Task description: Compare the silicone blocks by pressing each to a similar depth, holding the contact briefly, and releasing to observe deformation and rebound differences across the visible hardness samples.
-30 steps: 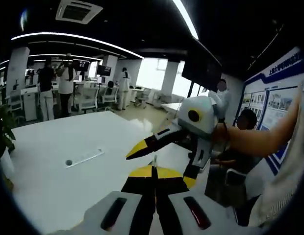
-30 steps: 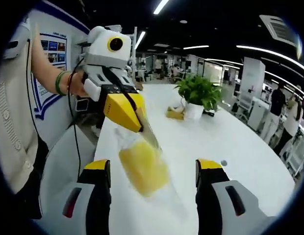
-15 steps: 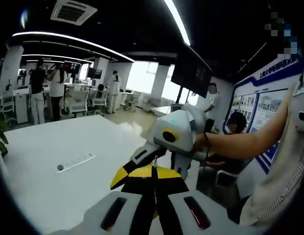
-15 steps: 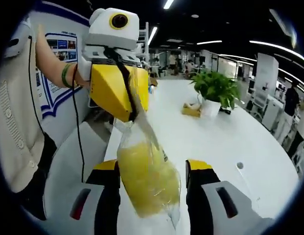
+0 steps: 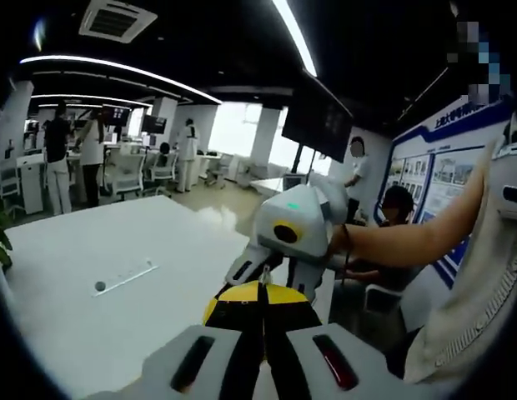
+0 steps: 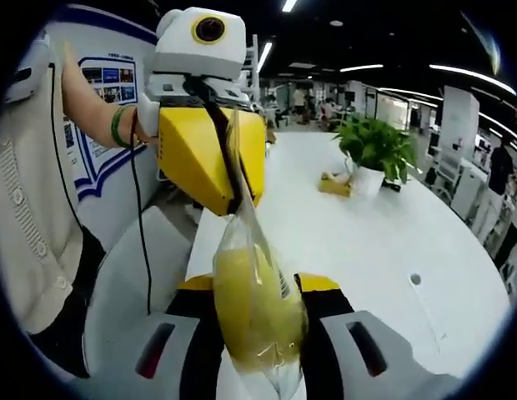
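A clear plastic bag (image 6: 242, 242) holds a yellow silicone block (image 6: 252, 312) and hangs over the near edge of the white table (image 6: 367, 242). In the right gripper view, my left gripper (image 6: 235, 204) is shut on the bag's top, its yellow jaws pointing down. My right gripper (image 6: 257, 287) is shut on the block through the bag, one jaw on each side. In the left gripper view, my left gripper (image 5: 252, 287) has its jaws together, and the right gripper (image 5: 248, 271) sits just beyond their tips, held by a hand.
A potted plant (image 6: 375, 150) and a small yellow object (image 6: 335, 185) stand farther along the table. A flat strip (image 5: 125, 277) lies on the table (image 5: 92, 250). A grey chair (image 6: 117, 283) is by the table edge. People stand at the back and one sits by the wall (image 5: 396, 204).
The right gripper's jaws have closed from wide apart onto the bagged yellow block. The left gripper holding the bag's top has come closer to the right one.
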Available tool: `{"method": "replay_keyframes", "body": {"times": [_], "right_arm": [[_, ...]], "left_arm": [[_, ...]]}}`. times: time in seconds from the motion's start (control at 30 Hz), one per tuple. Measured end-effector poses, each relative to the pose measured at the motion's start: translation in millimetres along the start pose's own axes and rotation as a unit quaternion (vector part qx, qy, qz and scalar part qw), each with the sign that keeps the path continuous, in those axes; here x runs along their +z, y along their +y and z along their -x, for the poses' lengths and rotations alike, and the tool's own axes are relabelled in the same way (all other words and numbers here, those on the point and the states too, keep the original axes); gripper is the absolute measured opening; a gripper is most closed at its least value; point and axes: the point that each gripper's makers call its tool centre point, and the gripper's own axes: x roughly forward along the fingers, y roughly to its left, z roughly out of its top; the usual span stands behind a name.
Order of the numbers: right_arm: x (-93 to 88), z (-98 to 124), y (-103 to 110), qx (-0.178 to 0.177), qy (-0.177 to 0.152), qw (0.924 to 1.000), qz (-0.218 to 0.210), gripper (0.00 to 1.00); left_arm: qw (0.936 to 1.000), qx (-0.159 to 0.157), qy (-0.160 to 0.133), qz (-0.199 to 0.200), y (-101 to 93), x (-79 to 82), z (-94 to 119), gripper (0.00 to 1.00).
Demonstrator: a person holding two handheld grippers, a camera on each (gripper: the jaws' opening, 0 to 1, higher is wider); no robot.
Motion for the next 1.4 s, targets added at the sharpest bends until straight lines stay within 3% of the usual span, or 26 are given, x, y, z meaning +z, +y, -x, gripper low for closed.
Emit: {"method": "replay_keyframes", "body": {"times": [0.27,0.67,0.93,1.4], "right_arm": [[-6.8,4,4,-0.002,0.031,0.9991,-0.028,0.20],[-25.0,8,11,0.003,0.090,0.9957,-0.024,0.14],[-31.2,7,13,0.008,0.108,0.9939,-0.021,0.12],[-33.9,6,14,0.010,0.114,0.9932,-0.018,0.11]], "left_arm": [[0.9996,0.003,0.009,-0.026,-5.3,-2.7,0,0.00],[0.9945,0.010,0.052,-0.091,-7.9,-14.2,-2,0.00],[0.9909,0.010,0.068,-0.116,-11.8,-20.4,-3,0.00],[0.9907,0.007,0.064,-0.120,-11.3,-22.5,-3,0.00]]}}
